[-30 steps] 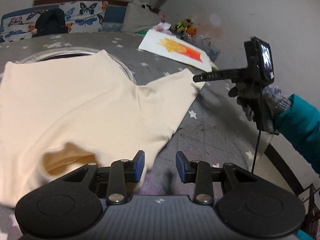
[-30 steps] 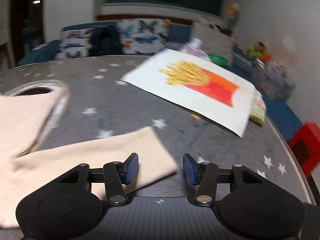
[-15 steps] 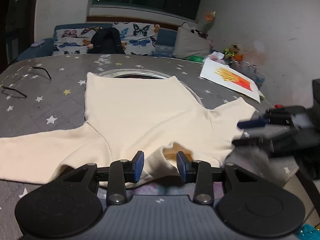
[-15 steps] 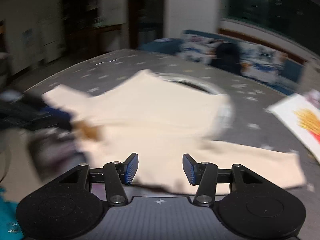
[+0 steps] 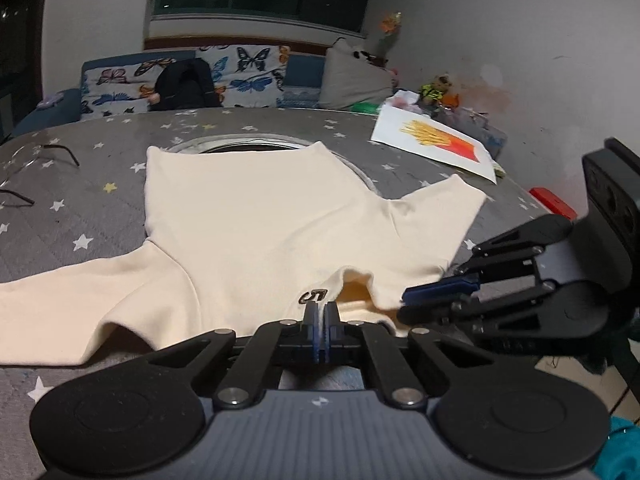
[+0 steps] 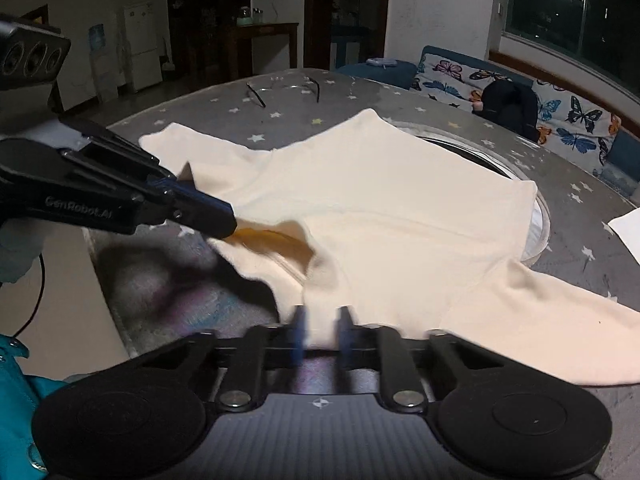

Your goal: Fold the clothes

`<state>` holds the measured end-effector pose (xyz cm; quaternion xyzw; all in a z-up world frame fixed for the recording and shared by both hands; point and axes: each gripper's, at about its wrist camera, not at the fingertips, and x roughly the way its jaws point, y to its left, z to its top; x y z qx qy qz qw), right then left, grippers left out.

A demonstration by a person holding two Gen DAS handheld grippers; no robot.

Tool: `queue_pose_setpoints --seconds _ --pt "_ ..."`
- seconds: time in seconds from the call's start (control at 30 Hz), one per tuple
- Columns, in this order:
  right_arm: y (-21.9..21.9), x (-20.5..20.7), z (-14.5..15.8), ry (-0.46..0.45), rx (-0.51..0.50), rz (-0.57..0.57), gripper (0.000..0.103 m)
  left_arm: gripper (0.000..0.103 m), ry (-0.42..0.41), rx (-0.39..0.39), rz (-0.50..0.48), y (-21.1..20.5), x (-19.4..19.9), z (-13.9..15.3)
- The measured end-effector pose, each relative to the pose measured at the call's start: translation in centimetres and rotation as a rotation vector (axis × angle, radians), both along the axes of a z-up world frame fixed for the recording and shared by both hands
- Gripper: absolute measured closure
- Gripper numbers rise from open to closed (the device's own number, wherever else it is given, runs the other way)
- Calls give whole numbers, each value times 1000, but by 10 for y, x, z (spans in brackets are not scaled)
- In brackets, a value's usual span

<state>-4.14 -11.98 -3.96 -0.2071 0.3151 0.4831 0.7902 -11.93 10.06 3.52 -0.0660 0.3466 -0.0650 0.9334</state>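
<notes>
A cream long-sleeved shirt [image 5: 256, 216] lies spread flat on the grey star-patterned table [image 5: 80, 184], collar toward me, sleeves out to both sides. My left gripper [image 5: 321, 320] is shut on the shirt's collar edge by a small black label. In the right wrist view the shirt [image 6: 392, 200] fills the middle and the left gripper [image 6: 224, 220] pinches the collar from the left. My right gripper [image 6: 320, 326] is at the near shoulder edge with its jaws a little apart around the cloth, blurred by motion. It also shows in the left wrist view [image 5: 412, 300] at the shirt's right shoulder.
A french-fries picture sheet [image 5: 436, 144] lies at the table's far right. Eyeglasses [image 6: 284, 86] lie at the far left part. A round inset ring [image 5: 240, 144] sits under the shirt's hem. A butterfly-print sofa [image 5: 180, 76] stands behind. The table's near edge [image 6: 100, 256] is close.
My left gripper has closed on the collar. My right gripper has swung from the right sleeve to the near shoulder edge, and its jaws have narrowed.
</notes>
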Motion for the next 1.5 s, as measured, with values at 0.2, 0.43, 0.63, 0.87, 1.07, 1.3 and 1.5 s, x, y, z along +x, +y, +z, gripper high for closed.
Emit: queue_pose_setpoints --seconds 0.2,0.43,0.63,0.87,1.07,1.3,1.5 --pt "-5 -5 6 14 4 16 98 101 28 15 -26 0 0 -7" --pt "-13 -22 16 44 -20 84 101 100 72 38 -67 -2 1 -17" --pt "-15 -1 29 26 49 37 97 97 49 36 -103 4 -7 -5" --pt "4 23 10 29 31 -7 94 97 -37 45 -14 25 3 21" --pt "8 8 -8 18 -24 45 88 97 -57 -2 -2 21 36 17" --pt "-14 14 14 32 39 -14 87 97 46 -38 -86 -9 61 -26" --pt "-31 43 9 26 62 -166 72 95 11 -80 -1 15 24 -21"
